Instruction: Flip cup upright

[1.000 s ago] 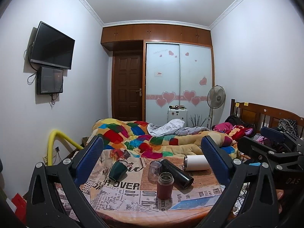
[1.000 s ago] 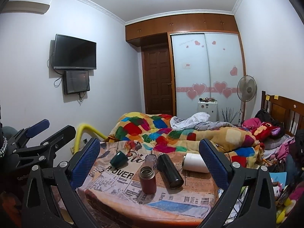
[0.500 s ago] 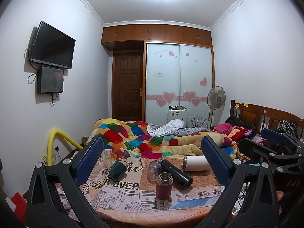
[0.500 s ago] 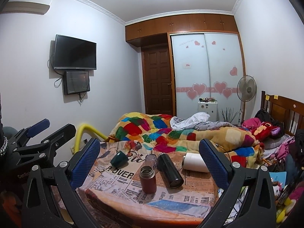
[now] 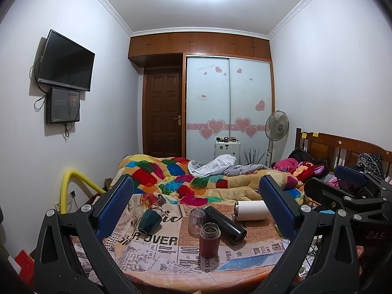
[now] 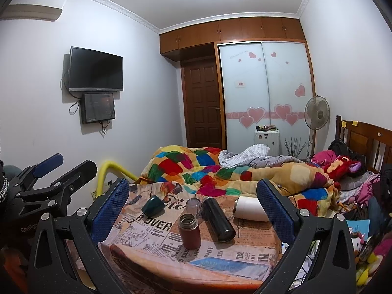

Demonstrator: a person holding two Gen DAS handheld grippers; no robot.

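Both grippers hang back from the surface [image 5: 152, 264], a small table covered with a newspaper-print cloth, and nothing is held: the left gripper [image 5: 196, 210] has its blue-padded fingers spread wide, and the right gripper [image 6: 193, 208] is spread just as wide.

Several vessels lie tipped over. The dark green ceramic cup [image 5: 149, 221] rests on its side at the far left of the surface, seemingly with its mouth toward the near left. A black cylindrical flask [image 5: 225, 224] lies diagonally in the middle, and a white cylindrical tumbler [image 5: 251, 210] lies on its side at the far right. A small clear glass [image 5: 196, 220] and a maroon metal bottle [image 5: 208, 240] already stand, close to the flask.

The green cup looks like the likeliest target, well apart from the others and on the left gripper's side. To do this well, bring that gripper in low across the cup's body, pinch the wall near the middle, lift slightly, then rotate the wrist until the base points down. Set it down where the cloth lies flat, away from the edge.
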